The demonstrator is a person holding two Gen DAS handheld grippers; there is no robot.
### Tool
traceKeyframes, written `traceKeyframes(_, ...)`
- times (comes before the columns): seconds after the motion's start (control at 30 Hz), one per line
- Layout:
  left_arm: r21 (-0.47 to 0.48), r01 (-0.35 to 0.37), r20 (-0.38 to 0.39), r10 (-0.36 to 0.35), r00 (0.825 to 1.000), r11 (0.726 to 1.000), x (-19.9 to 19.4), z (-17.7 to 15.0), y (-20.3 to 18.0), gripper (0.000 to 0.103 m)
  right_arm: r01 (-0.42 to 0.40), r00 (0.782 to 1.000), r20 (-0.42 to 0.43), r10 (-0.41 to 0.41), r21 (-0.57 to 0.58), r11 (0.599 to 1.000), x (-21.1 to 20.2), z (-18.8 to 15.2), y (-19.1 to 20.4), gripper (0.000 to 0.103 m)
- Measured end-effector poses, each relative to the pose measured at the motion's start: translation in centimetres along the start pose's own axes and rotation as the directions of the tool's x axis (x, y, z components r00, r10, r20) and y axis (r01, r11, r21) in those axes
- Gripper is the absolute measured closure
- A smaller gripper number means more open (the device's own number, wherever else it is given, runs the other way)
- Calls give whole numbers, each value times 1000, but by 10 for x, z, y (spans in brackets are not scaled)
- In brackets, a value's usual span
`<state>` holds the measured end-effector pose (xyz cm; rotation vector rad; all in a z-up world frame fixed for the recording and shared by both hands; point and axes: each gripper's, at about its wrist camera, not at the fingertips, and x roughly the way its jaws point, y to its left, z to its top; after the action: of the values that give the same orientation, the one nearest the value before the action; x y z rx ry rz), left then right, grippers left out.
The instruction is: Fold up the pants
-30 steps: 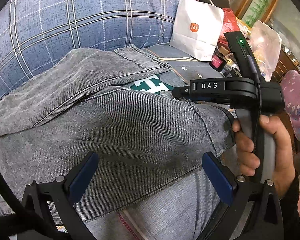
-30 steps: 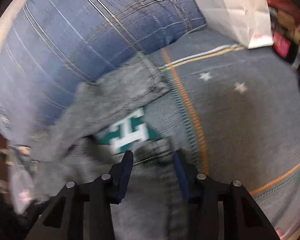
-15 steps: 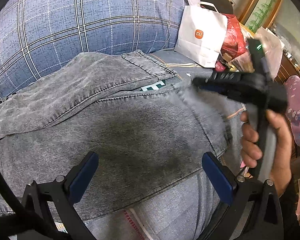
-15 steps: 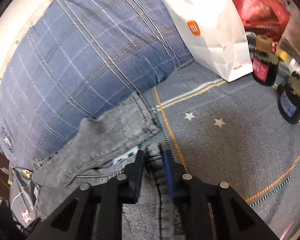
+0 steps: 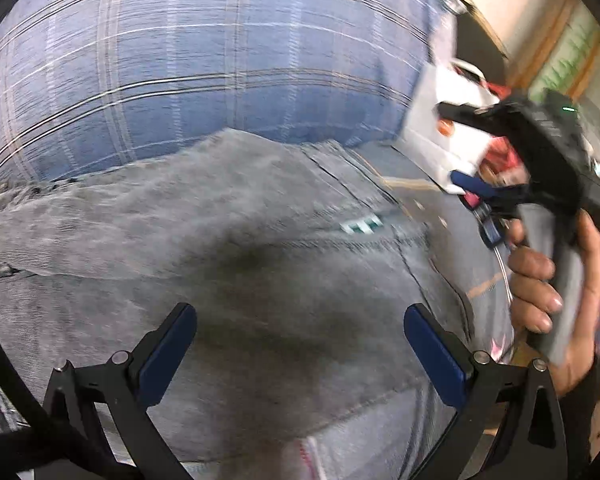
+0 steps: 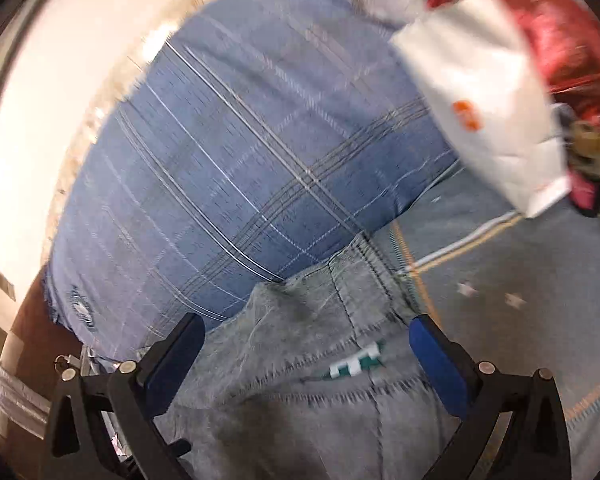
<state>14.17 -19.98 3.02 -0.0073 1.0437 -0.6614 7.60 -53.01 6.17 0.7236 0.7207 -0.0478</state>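
The grey denim pants (image 5: 228, 264) lie folded on the bed, one layer over another, with a green-and-white label (image 5: 360, 225) showing at the fold edge. My left gripper (image 5: 300, 348) is open and empty just above the pants. My right gripper (image 6: 306, 360) is open and empty above the far edge of the pants (image 6: 300, 364). It also shows in the left wrist view (image 5: 460, 148), lifted at the right, held by a hand. Both views are blurred.
A big blue plaid pillow (image 5: 204, 64) lies behind the pants. A white paper bag (image 6: 484, 108) and a red bag (image 6: 564, 28) stand at the far right on the grey starred bedcover (image 6: 520, 280). A pale wall (image 6: 60, 80) is at left.
My right gripper has let go of the pants edge, opened wide and lifted away. The top layer now lies flat. My left gripper stayed open and tilted up a little.
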Motion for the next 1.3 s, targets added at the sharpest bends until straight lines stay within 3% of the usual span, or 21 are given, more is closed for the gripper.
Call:
traceKeyframes(0.07,-44,-1,11,2,1000,999,-2,8,15,0,3,997,-75,-5,-20,1000,35,18,1,9)
traceKeyframes(0.1,-71,1,14,0,1000,997,-3,11,25,0,26,993,-112,-29,-33,999,54,25,3,20)
traceKeyframes(0.13,-95,-7,14,9,1000,995,-2,13,34,0,41,983,-178,-50,-53,998,78,34,3,26)
traceKeyframes(0.17,-116,-19,13,21,1000,993,-1,14,42,0,61,973,-220,-73,-59,996,95,40,1,39)
traceKeyframes(0.2,-136,-20,15,22,1000,991,0,14,51,0,94,963,-250,-106,-61,994,111,45,-4,43)
traceKeyframes(0.27,-175,-9,12,12,1000,985,3,13,66,0,145,942,-294,-164,-86,986,144,57,-13,43)
traceKeyframes(0.37,-213,-1,7,2,1000,977,5,11,84,0,256,920,-274,-282,-126,958,178,73,-21,43)
traceKeyframes(0.47,-232,1,5,0,1000,973,5,13,92,0,271,900,-327,-288,-97,958,214,81,-32,43)
traceKeyframes(0.5,-241,2,12,1,1000,970,2,14,96,0,288,896,-320,-309,-113,951,218,80,-30,53)
traceKeyframes(0.53,-247,-2,18,7,1000,969,-1,14,98,0,321,885,-298,-358,-166,932,221,78,-21,81)
traceKeyframes(0.57,-251,-6,20,11,1000,968,-4,13,99,0,325,875,-308,-374,-199,924,223,74,-13,84)
traceKeyframes(0.67,-276,3,27,4,1000,961,-13,13,103,0,353,876,-237,-421,-281,892,199,64,20,86)
traceKeyframes(0.73,-287,20,38,-9,999,958,-23,13,100,0,336,901,-172,-399,-306,891,164,62,46,86)
traceKeyframes(0.8,-289,32,58,-16,998,957,-36,15,95,0,303,935,-87,-345,-313,900,113,59,74,86)
traceKeyframes(0.9,-301,41,67,-21,998,953,-46,24,89,0,194,981,33,-192,-268,944,20,34,109,86)
traceKeyframes(0.97,-317,45,51,-31,998,947,-46,34,88,0,145,987,99,-127,-205,968,-25,7,112,86)
traceKeyframes(1.07,-356,49,13,-47,999,933,-41,50,89,0,30,988,153,-20,-58,998,-52,-36,95,86)
traceKeyframes(1.2,-398,5,-55,-29,998,917,-22,72,86,0,9,988,152,-5,-22,1000,-56,-60,73,86)
traceKeyframes(1.3,-491,4,-103,-62,993,871,1,95,92,0,-39,992,120,39,-1,999,-45,-62,60,86)
